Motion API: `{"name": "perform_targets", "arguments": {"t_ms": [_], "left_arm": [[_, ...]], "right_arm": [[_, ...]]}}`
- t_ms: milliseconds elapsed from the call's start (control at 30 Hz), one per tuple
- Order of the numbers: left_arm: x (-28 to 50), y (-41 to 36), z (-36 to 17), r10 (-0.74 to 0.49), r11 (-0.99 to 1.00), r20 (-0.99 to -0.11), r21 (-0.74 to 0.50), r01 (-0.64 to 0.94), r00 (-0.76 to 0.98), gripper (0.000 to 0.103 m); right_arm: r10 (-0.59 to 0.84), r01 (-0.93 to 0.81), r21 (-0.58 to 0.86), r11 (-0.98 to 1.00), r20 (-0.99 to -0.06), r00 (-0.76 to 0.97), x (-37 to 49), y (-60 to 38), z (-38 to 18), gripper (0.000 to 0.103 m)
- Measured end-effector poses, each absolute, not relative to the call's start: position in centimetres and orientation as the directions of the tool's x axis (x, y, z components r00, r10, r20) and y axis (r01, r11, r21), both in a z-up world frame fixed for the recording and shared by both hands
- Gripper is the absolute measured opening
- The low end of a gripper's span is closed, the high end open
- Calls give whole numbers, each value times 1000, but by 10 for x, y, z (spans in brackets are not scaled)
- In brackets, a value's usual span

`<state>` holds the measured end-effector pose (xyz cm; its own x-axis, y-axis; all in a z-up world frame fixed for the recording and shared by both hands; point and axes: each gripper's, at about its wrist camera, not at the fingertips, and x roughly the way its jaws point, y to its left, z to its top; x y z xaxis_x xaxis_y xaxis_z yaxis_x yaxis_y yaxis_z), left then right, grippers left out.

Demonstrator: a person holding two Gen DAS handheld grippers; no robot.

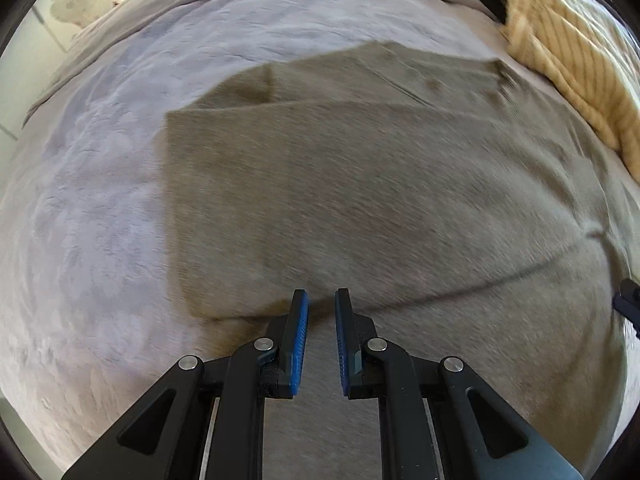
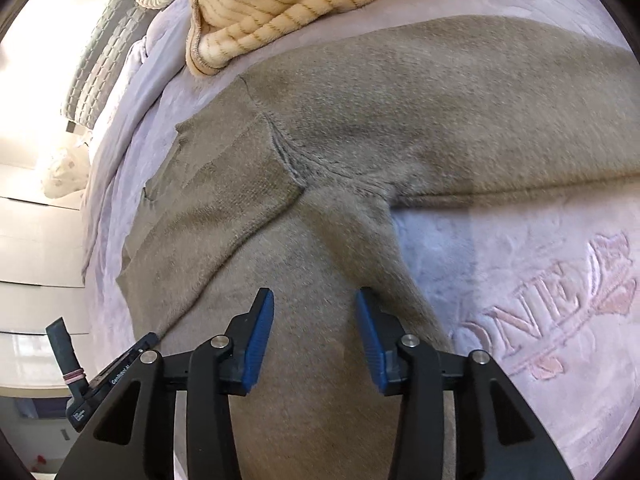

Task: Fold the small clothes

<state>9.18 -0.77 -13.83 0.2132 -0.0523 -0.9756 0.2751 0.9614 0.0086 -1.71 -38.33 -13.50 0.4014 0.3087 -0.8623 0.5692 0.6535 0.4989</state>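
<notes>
A taupe knitted garment (image 1: 360, 184) lies spread on a pale lilac bed cover (image 1: 100, 200), partly folded with one flap laid over the body. My left gripper (image 1: 321, 300) hovers over its near edge with the jaws a small gap apart and nothing between them. In the right wrist view the same garment (image 2: 400, 120) shows a sleeve (image 2: 224, 200) folded across the body. My right gripper (image 2: 315, 298) is open and empty above the cloth near a hanging fold.
A cream blanket with tan stripes (image 1: 572, 60) lies bunched at the far side of the bed, also in the right wrist view (image 2: 288, 4). Pink embroidered lettering (image 2: 552, 312) marks the bed cover. The other gripper's body (image 2: 80, 376) shows at the lower left. A grey quilted pillow (image 2: 104, 60) lies beyond.
</notes>
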Motion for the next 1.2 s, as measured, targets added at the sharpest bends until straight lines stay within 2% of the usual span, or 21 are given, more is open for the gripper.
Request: {"name": "perform_targets", "arguments": {"t_ms": [67,233,500,667,867,1200], "left_arm": [[87,-17,-139,-62,960,-979,-5,281,193,103],[75,-45,-128,-119,948,-972,-50,315,203,103],[58,-93,-129,-156,915,-976,-85,393,151,103],[56,-112,-133,-172,917,-978,-115,382,117,103],[55,-136,-140,-191,906,-979,-146,396,76,103],[51,-192,-129,-213,903,-970,-149,403,119,103]], "right_arm": [[305,572,497,653,-863,402,-19,-386,-134,47],[286,579,481,659,-872,398,-25,-394,-131,54],[252,615,505,605,-855,453,-50,-428,-125,54],[194,707,573,415,-815,546,-97,-491,-132,54],[66,778,590,214,-804,592,-156,-561,-142,54],[-10,691,722,-44,-692,722,-176,-627,-164,54]]}}
